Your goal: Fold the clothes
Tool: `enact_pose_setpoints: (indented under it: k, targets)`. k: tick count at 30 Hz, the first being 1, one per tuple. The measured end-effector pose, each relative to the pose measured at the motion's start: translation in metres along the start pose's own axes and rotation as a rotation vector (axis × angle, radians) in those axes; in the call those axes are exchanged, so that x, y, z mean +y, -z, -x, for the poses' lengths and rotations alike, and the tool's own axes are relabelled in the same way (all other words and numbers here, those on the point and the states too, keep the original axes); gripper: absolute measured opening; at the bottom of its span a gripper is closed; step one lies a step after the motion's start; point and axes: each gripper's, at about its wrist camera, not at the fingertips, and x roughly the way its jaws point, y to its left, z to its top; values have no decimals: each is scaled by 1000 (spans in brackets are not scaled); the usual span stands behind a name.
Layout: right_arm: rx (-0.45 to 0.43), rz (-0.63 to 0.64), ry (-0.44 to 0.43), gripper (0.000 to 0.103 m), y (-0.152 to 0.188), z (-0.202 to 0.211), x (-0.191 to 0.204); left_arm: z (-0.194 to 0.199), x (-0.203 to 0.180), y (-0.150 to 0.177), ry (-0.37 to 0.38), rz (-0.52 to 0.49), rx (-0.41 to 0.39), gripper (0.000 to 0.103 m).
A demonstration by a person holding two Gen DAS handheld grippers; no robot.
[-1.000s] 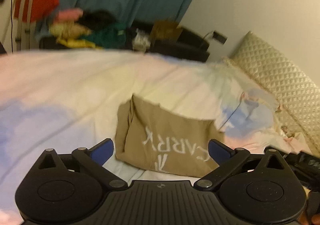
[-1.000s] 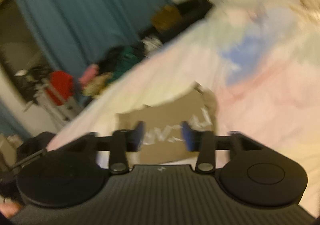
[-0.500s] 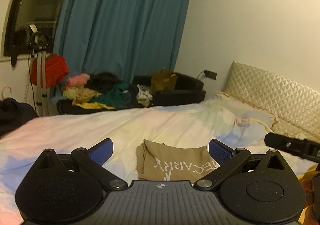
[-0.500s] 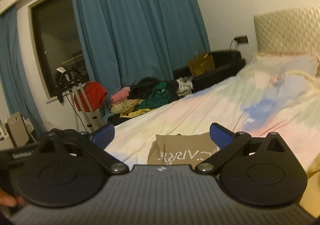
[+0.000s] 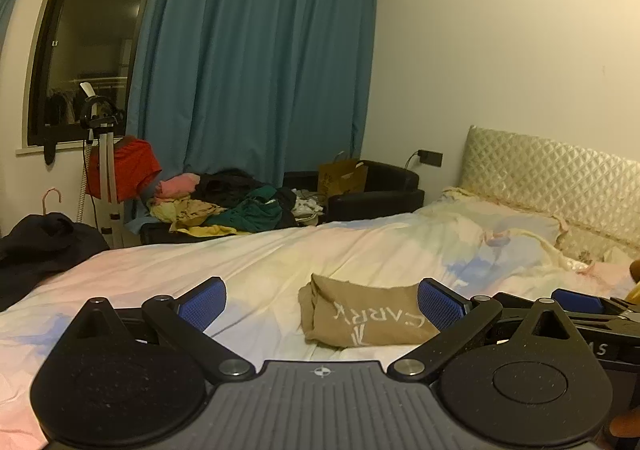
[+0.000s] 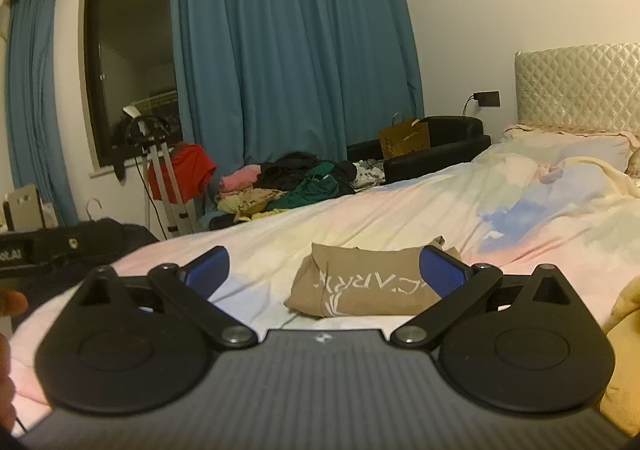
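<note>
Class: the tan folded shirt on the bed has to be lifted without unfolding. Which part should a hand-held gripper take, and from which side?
Pinch the thick rolled fold on the tan folded shirt's left end, coming in low from the near side. The layers bunch there, so one bite probably catches them all.

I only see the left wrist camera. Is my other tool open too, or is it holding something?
Observer: The right tool is wide open, both blue pads apart and gripping nothing. The folded tan shirt with white letters lies beyond it on the pastel bed.
Operator: What's beside that tool?
Observer: A crumpled yellow cloth lies close to its right side.
Operator: And way over on the left?
Observer: A pale beige box-like thing stands by the wall below a second blue curtain. I cannot tell what it is.
</note>
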Motion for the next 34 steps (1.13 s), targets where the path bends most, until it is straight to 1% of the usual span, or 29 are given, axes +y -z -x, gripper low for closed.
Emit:
enact_pose_setpoints:
  k: [6,9,12,15,19,24,34]
  targets:
    - [10,35,50,103,15,-5,7,-4,3,17,-8,-1,13,103]
    - [11,44,64,103,24,-10,7,-12,5,24,8,-20,17,103]
    - [-2,59,78,103,32,-13,9,-22,9,31,8,-4,38,103]
    - [6,61,84,103,32,-15,10,-25,14,36,11,12,46,103]
    - [35,50,88,103,32,-20,8,-28,15,40,-25,-9,48,103]
    - [59,67,94,103,33,-24,10,-36,18,44,-26,-7,65,103]
    - [69,63,85,103,33,-23,11,-39,15,49,-22,-16,78,103]
